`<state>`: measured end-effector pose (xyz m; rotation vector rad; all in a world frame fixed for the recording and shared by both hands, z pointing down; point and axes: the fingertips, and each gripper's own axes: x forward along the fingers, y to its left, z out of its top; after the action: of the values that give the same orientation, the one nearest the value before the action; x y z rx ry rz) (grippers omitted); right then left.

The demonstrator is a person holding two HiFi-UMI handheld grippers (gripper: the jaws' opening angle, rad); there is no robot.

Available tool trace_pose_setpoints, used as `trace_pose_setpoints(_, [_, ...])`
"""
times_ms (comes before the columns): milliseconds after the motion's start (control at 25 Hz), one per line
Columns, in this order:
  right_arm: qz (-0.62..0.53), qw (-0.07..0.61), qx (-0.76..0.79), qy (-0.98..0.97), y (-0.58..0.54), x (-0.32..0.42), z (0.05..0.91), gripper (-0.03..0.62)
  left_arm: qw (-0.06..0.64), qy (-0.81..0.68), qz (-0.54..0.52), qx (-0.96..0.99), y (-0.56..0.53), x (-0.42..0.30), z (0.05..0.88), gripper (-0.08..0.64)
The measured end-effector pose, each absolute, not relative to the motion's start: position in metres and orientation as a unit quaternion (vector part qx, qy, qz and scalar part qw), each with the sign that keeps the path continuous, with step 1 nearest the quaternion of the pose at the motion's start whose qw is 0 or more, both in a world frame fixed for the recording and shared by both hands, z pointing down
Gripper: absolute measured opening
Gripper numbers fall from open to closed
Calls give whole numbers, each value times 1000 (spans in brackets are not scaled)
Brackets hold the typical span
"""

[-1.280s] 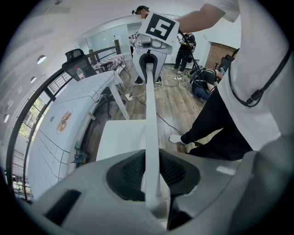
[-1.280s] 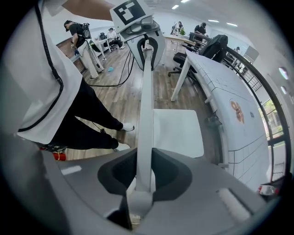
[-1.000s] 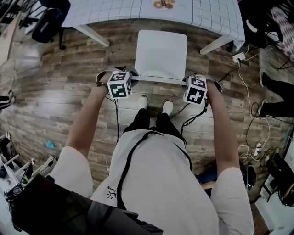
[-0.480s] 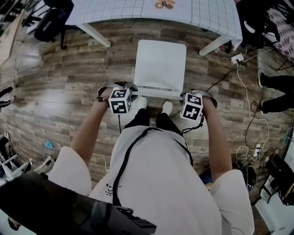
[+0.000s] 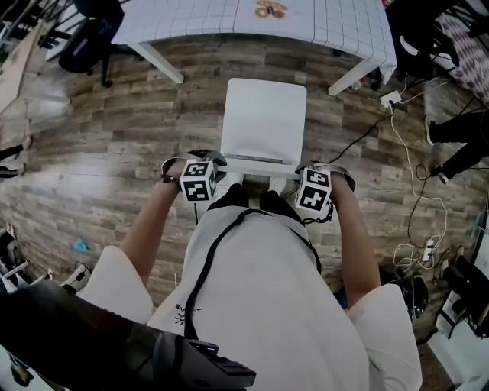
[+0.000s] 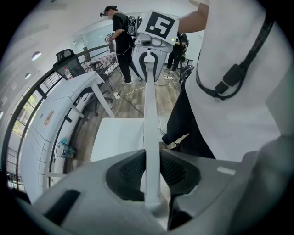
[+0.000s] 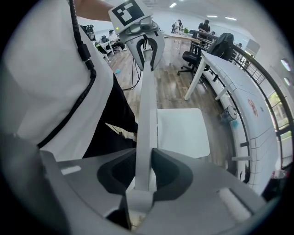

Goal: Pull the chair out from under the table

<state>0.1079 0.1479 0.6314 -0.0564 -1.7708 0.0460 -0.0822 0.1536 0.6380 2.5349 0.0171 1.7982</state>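
In the head view, your white chair (image 5: 263,118) stands on the wood floor (image 5: 114,153) clear of the table (image 5: 214,19), with your left gripper (image 5: 208,166) and right gripper (image 5: 306,171) at either end of its backrest (image 5: 260,161), close to your body. In the left gripper view, your jaws are narrow, both pads pressing the thin backrest edge. In the right gripper view, your jaws clamp that same edge, the seat lying beyond.

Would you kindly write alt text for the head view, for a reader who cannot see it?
Seen from above, a person grips a white chair by its backrest top with the left gripper and right gripper, one at each end. The chair stands on a wood floor, apart from the white table ahead.
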Motion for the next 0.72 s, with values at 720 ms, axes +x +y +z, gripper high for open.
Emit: trace_pose_setpoints(720, [71,517,52,-851,117,105,552,108,118,-89,403,903,109,-41,547,162])
